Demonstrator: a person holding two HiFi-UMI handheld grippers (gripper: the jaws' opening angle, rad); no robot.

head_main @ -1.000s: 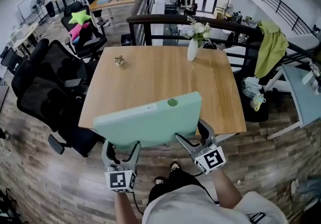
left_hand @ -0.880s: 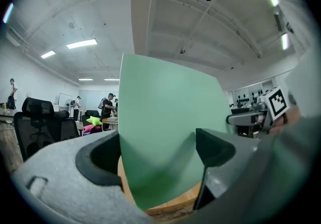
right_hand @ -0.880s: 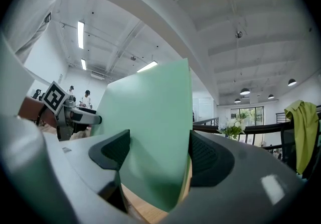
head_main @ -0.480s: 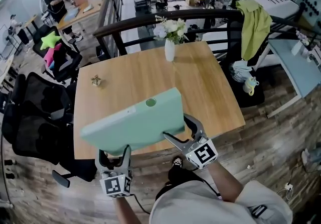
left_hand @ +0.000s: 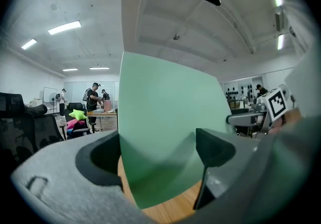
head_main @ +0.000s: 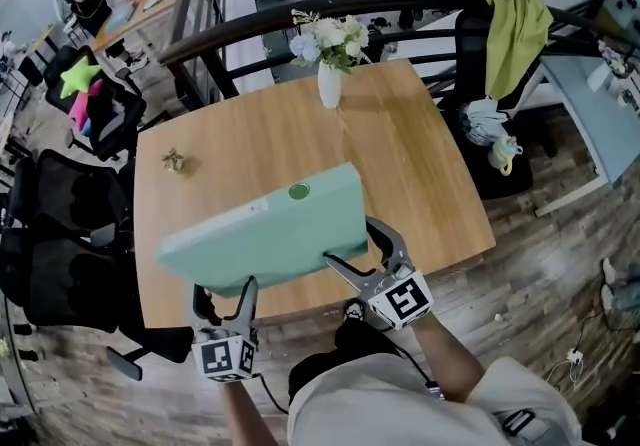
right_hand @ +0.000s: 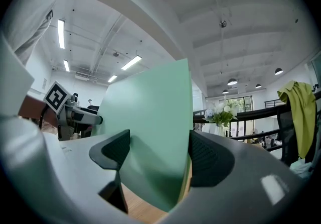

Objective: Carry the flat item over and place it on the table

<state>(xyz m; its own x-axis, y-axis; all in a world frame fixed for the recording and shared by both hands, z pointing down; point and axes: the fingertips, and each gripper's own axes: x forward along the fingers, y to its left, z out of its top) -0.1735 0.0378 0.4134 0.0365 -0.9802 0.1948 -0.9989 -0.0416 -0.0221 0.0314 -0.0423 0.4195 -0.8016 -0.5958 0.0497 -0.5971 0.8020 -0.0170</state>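
Green board (head_main: 265, 234) farther over table (head_main: 420, 174) (held)

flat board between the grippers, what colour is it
Pale mint green flat board; the head view shows it best.

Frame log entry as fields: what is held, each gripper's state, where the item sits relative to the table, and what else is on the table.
Held item: green flat item, tilted, not laid flat
Left gripper: jaws shut on the item's near edge
Right gripper: jaws shut on the same edge, further right
Position: over the near part of the wooden table
Also on table: white vase with flowers at the far edge; small object at the left
Task state: placement not yet done
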